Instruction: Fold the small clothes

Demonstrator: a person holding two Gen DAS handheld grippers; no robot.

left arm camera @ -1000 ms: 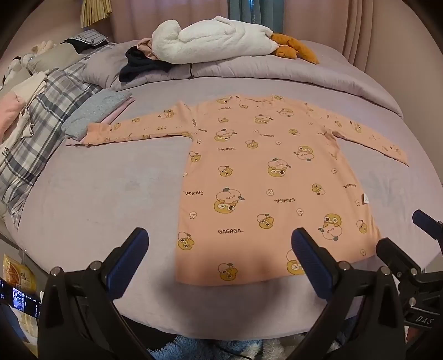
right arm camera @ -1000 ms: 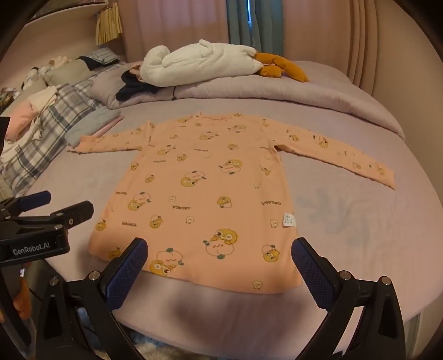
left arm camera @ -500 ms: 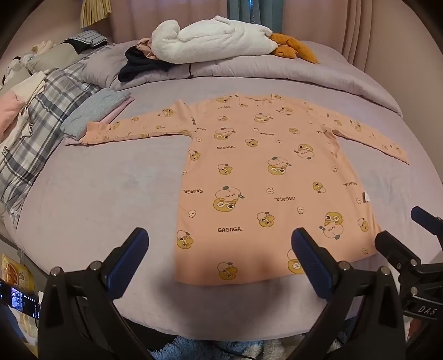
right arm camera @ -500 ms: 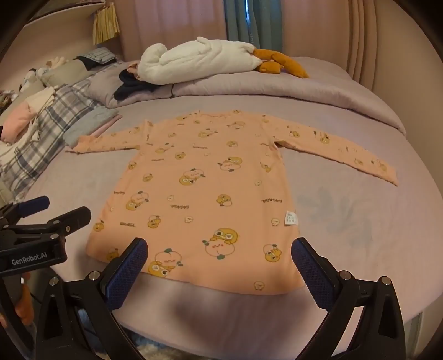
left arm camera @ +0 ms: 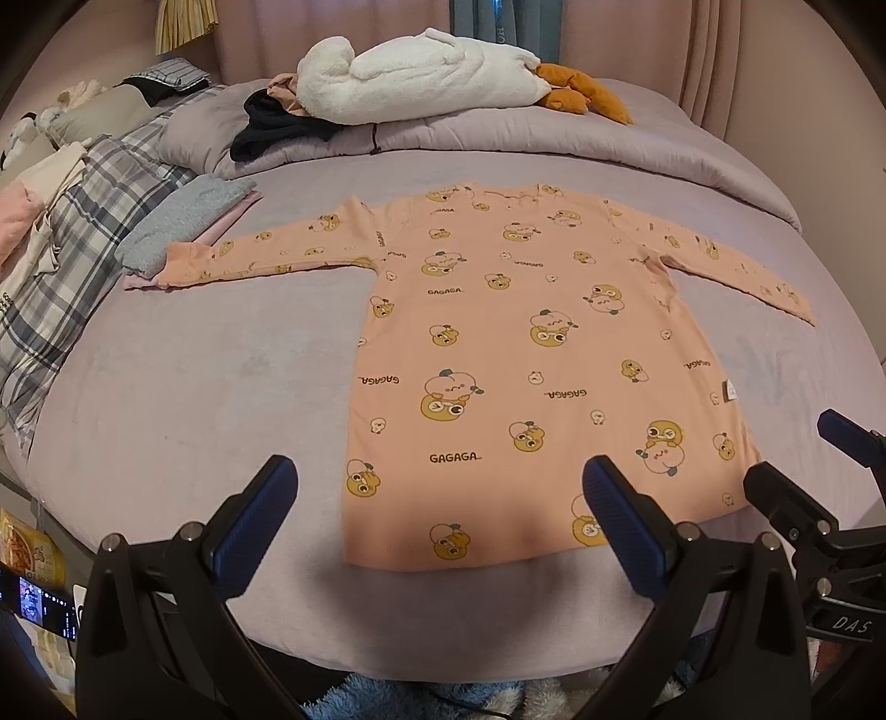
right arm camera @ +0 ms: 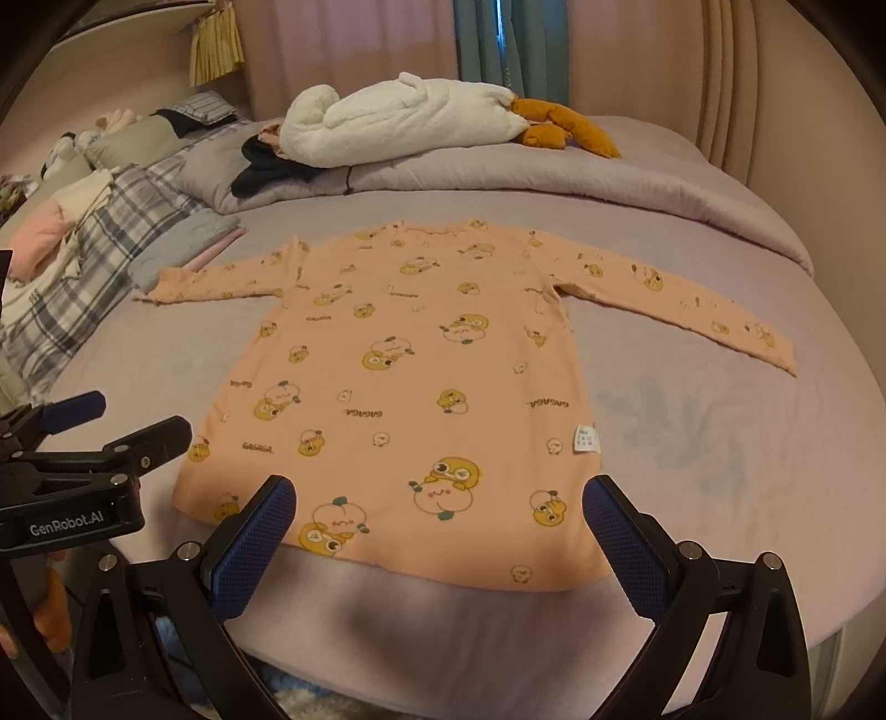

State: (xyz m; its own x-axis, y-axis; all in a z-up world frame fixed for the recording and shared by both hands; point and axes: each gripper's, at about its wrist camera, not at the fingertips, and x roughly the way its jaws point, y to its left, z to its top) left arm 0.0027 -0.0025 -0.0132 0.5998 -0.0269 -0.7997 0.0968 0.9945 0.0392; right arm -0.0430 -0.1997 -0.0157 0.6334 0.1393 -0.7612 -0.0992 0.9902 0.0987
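Hovering wide open and empty, the left tool (left arm camera: pixel 437 515) and right tool (right arm camera: pixel 440 520) sit just short of the peach shirt (left arm camera: pixel 531 354), spread flat on the bed (left arm camera: pixel 194 387) ahead. Pinching bedsheet with hem could drag wrinkles. Folded clothes (left arm camera: pixel 183 227) touch the far-left sleeve cuff (left arm camera: pixel 185 263), possibly snagging it.

A lilac-covered bed (left arm camera: pixel 183 399) filled the dim room, with pink walls (right arm camera: pixel 786 83) and teal curtains (right arm camera: pixel 509 50) behind.

The small white label (right arm camera: pixel 588 440) on the shirt's (right arm camera: pixel 421 387) side seam is too small to read, and the bed's (left arm camera: pixel 194 399) near edge hides the floor below
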